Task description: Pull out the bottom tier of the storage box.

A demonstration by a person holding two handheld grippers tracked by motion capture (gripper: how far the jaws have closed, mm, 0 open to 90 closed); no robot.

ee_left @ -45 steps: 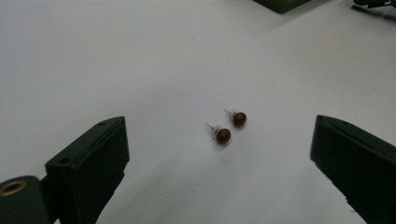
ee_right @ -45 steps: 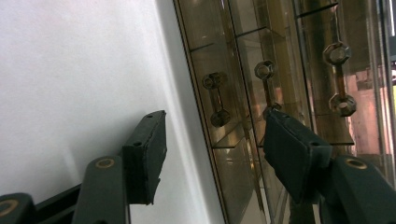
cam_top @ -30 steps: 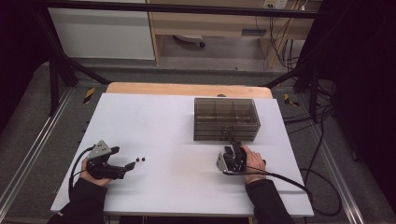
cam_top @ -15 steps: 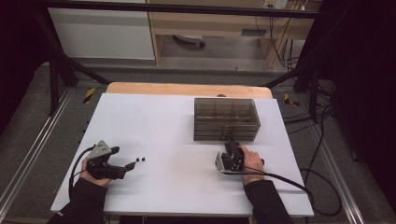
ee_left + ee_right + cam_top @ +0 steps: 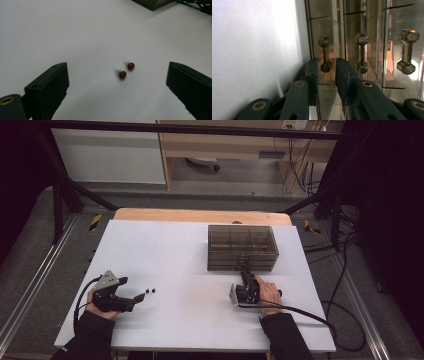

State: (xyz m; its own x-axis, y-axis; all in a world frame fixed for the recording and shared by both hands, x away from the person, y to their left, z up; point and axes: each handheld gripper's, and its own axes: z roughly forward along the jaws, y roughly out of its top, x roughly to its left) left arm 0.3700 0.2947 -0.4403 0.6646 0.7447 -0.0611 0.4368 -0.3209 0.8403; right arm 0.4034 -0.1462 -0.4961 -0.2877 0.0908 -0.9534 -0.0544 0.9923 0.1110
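High view overhead, facing forward (downward), claw views close, sharing table (image 5: 190, 270)

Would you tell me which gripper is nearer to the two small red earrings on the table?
Left. The left gripper sits just beside the earrings, jaws open toward them; the right gripper is across the table at the drawer box.

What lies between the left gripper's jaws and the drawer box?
Two red stud earrings lie ahead of the left gripper; beyond them, bare white table up to the drawer box, per the high view.

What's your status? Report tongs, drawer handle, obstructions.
Left tongs open behind two earrings. Right tongs closing around drawer handle, not gripping. Nothing blocking.
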